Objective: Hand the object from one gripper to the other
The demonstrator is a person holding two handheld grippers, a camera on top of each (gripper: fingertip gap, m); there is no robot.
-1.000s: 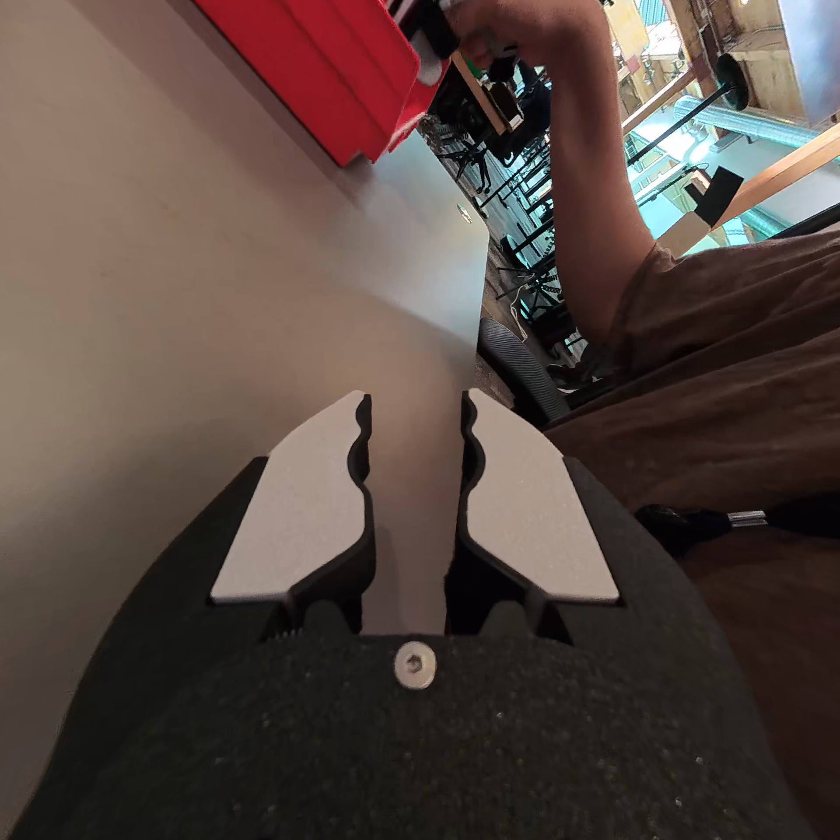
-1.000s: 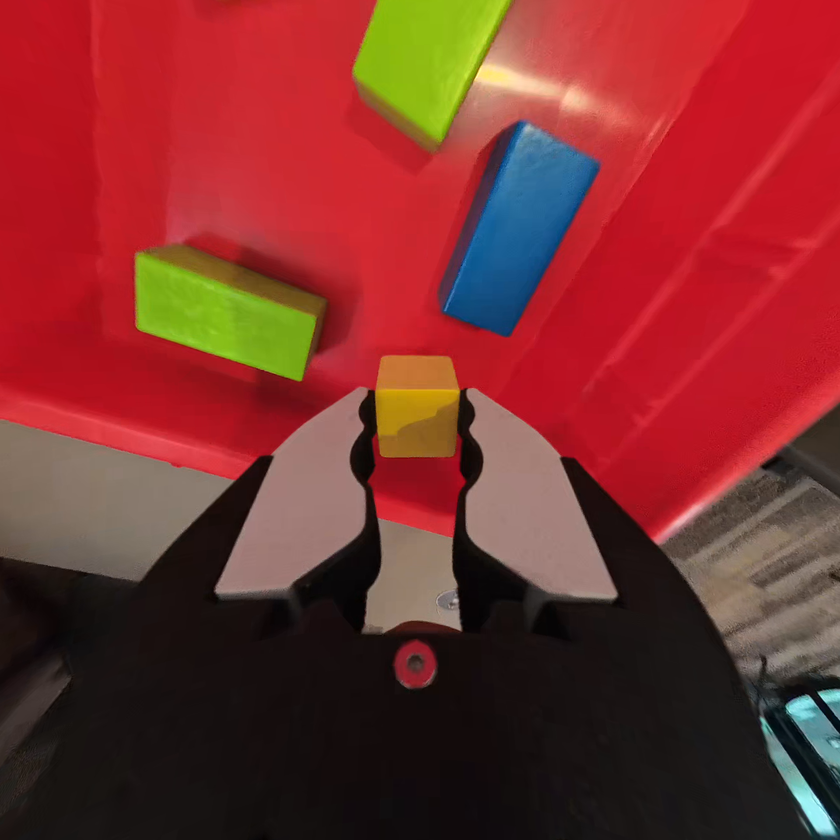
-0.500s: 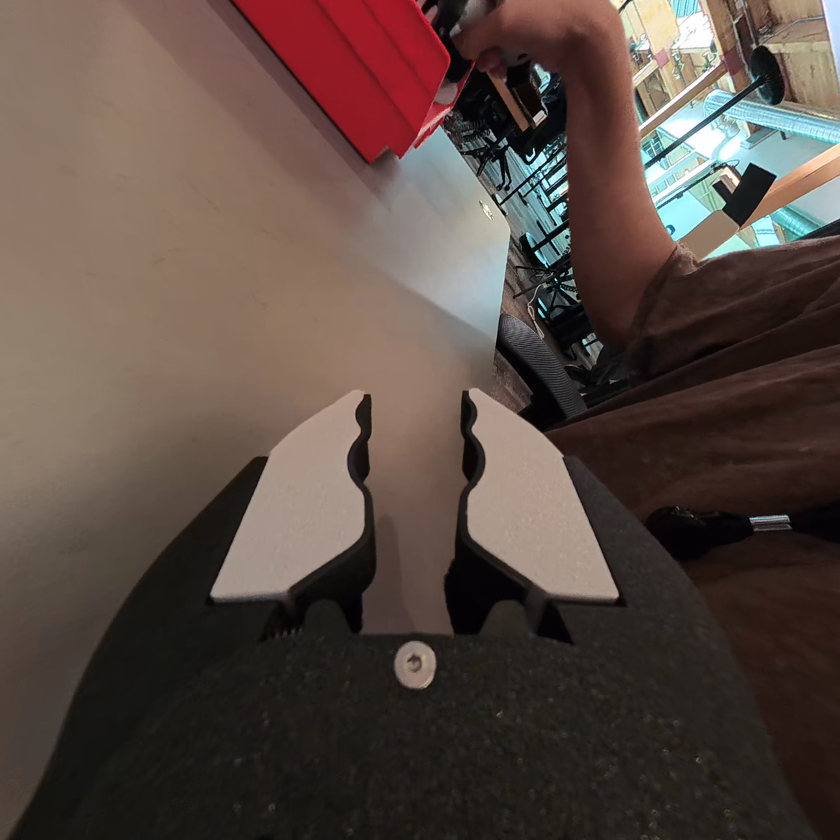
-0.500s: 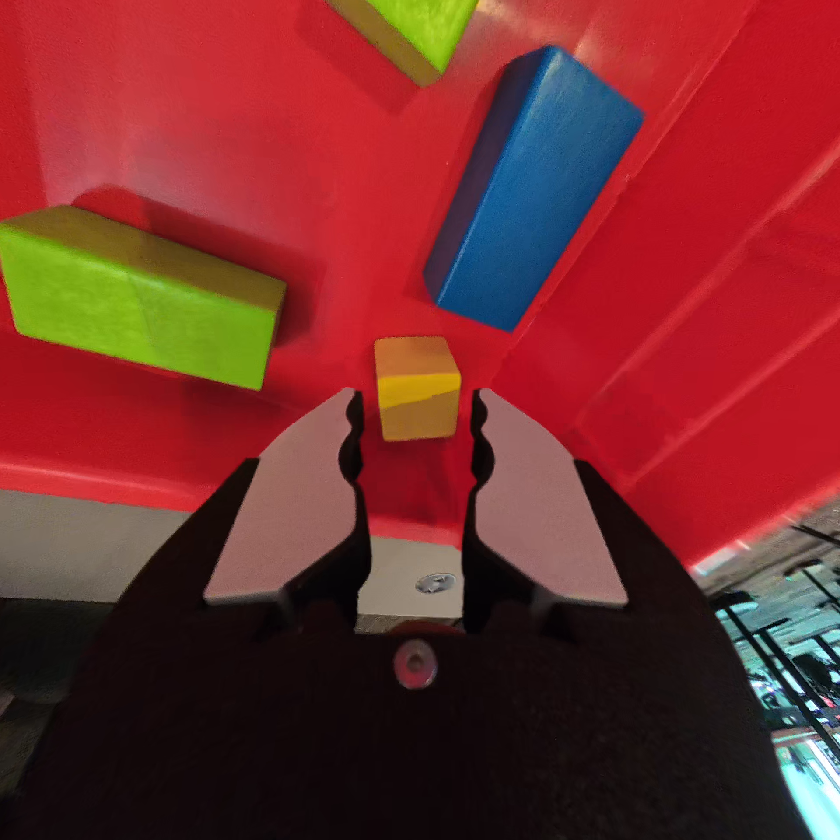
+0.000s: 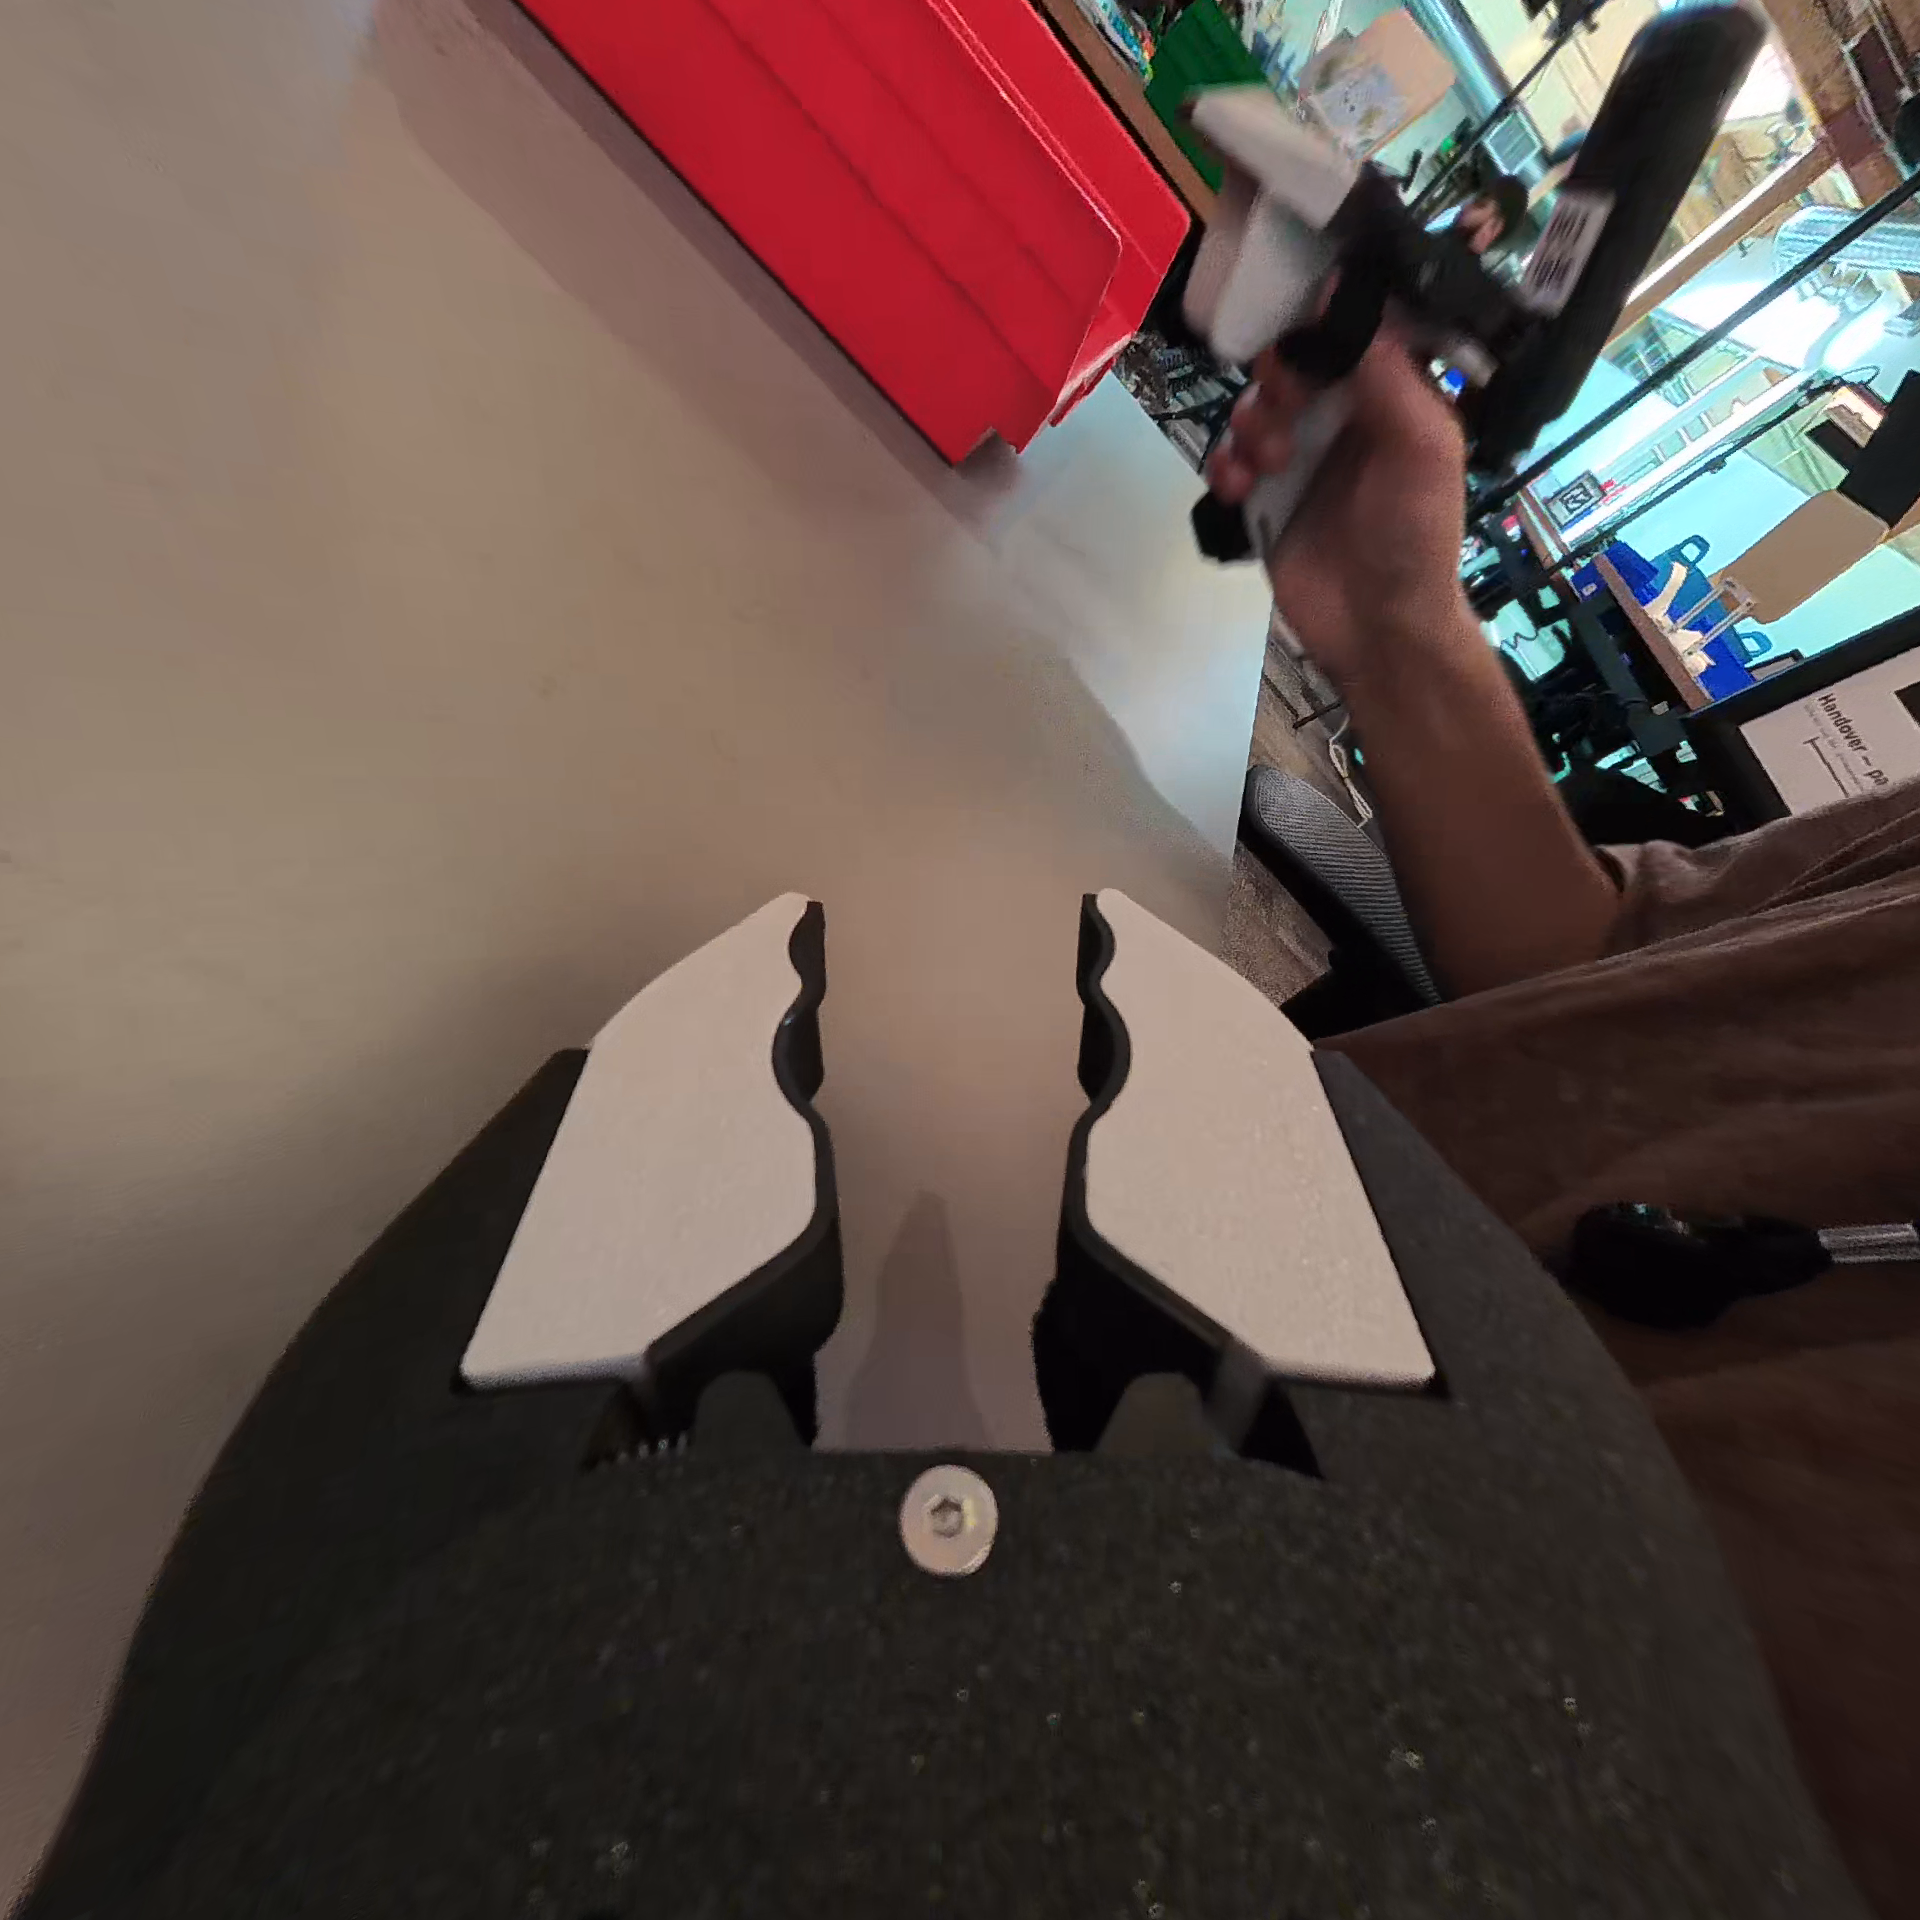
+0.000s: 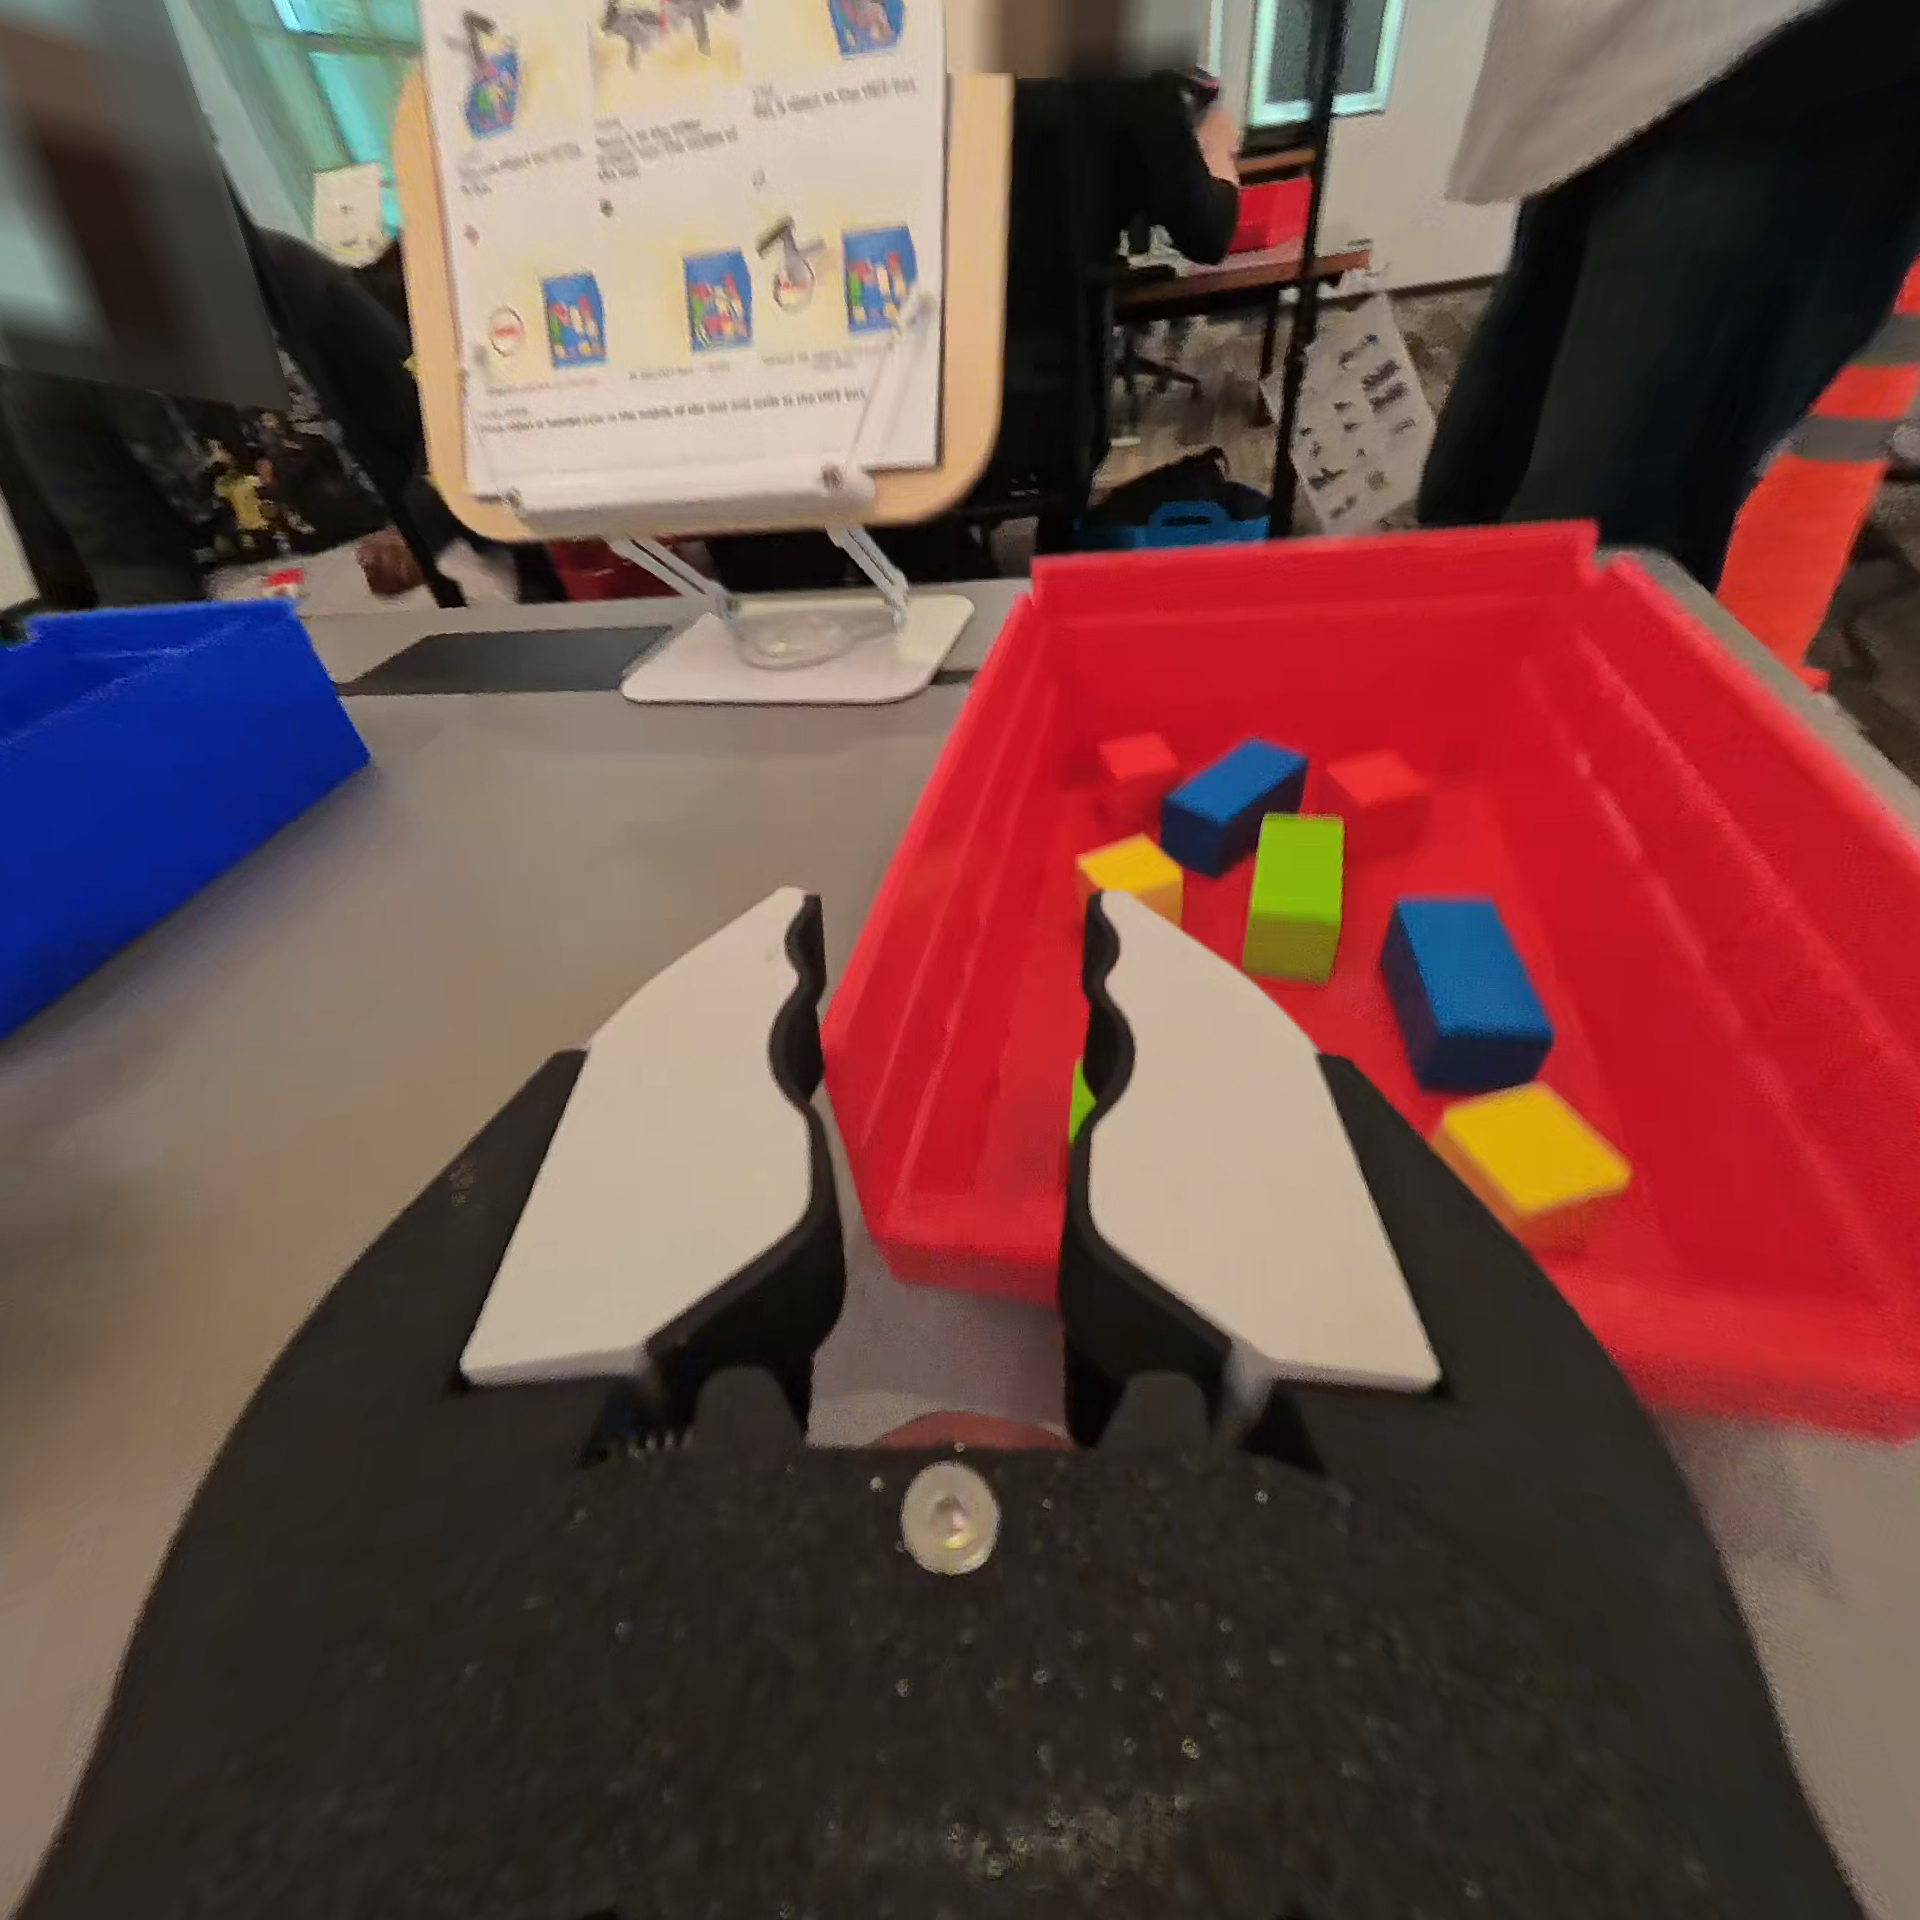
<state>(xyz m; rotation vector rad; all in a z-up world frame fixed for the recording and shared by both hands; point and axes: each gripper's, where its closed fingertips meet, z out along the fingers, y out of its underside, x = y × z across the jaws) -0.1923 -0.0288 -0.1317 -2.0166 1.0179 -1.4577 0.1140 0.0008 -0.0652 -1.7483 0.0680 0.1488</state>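
My right gripper [image 6: 951, 914] is open and empty, level above the grey table [image 6: 520, 883], just in front of the near left corner of the red bin [image 6: 1309, 551]. The bin holds several wooden blocks: a yellow cube [image 6: 1130, 873], two blue blocks [image 6: 1231, 790], a green block [image 6: 1294, 909], a yellow block [image 6: 1527, 1158] and red cubes [image 6: 1138, 758]. My left gripper [image 5: 951, 914] is open and empty over bare table, apart from the bin [image 5: 883, 208]. The right gripper [image 5: 1216, 208] also shows blurred at the upper right of the left wrist view, held by a hand [image 5: 1351, 499].
A blue bin [image 6: 156, 790] stands at the left of the table. A white stand with an instruction sheet [image 6: 707, 260] is at the table's far edge. A person [image 6: 1662, 260] stands behind the red bin. The operator's brown clothing [image 5: 1662, 1091] fills the left wrist view's right side.
My right gripper opened, let go of the yellow cube in the red bin, then pulled up and back out to the bin's near left corner. My left gripper stayed open.
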